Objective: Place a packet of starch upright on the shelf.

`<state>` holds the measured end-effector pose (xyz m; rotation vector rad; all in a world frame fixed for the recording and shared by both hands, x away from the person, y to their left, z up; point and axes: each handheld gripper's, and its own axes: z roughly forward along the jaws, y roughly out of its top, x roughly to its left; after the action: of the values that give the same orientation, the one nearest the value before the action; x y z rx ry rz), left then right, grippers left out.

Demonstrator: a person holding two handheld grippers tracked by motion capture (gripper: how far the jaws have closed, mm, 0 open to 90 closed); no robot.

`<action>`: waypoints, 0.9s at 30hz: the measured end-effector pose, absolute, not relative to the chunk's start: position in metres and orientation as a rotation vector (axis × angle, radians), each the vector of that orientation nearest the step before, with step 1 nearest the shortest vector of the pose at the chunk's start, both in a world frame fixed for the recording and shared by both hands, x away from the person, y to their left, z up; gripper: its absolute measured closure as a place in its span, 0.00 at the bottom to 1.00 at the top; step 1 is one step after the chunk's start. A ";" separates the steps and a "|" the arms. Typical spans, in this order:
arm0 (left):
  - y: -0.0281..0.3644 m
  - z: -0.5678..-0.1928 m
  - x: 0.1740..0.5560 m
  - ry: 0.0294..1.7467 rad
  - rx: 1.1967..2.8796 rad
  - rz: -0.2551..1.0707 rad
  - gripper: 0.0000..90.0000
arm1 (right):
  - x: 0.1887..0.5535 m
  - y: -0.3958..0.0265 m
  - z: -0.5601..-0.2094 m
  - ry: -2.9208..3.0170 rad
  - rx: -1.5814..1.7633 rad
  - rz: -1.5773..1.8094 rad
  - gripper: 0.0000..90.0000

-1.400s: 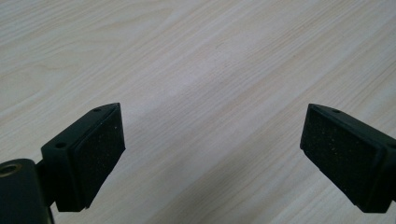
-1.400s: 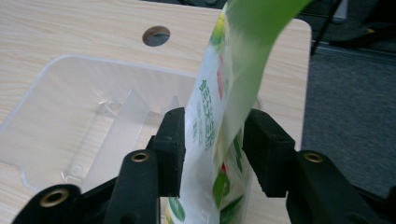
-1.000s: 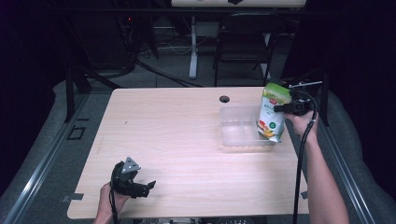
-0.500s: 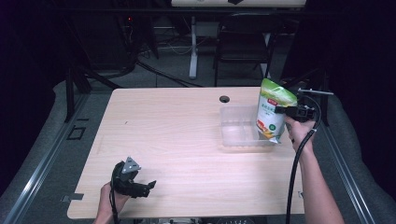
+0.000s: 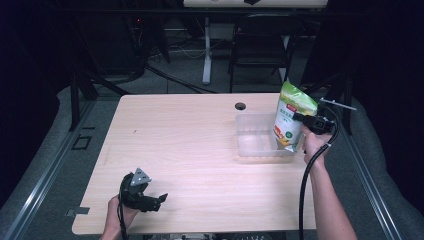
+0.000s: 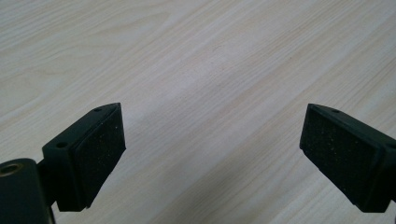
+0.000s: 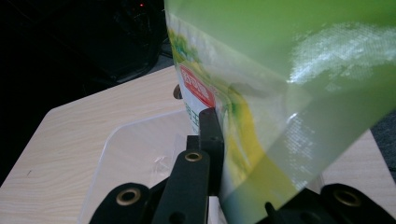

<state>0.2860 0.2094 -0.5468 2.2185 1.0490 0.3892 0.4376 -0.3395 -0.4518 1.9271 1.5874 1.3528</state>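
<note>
Green-and-white pouch (image 5: 292,118) (red label, perhaps yellow fruit print), clear bin (image 5: 255,135), pale woodgrain table (image 5: 190,145).

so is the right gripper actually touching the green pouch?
Touching. In the right gripper view the right gripper has its jaws shut on the green pouch, black pad flat against its side. The high view agrees.

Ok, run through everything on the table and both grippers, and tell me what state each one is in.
Green bag: upright, lifted, its lower end over the tub's right edge.
Clear tub: open on top, nothing visible inside, resting flat on the table.
Right gripper: shut on the green bag.
Left gripper: open, nothing between its fingers, low over bare wood.
Table: a small round hole near its far edge.
</note>
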 end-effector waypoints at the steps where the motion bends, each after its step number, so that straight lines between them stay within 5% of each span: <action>1: 0.209 -0.547 0.286 1.049 2.219 0.389 0.07 | 0.439 -0.338 -0.457 1.564 1.932 1.360 1.00; 27: 0.211 -0.548 0.286 1.053 2.224 0.378 0.07 | 0.442 -0.330 -0.471 1.644 1.743 1.107 1.00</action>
<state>0.2859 0.2105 -0.5482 2.2244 1.0526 0.3784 0.4418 -0.3298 -0.4710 1.7426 1.6441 1.1070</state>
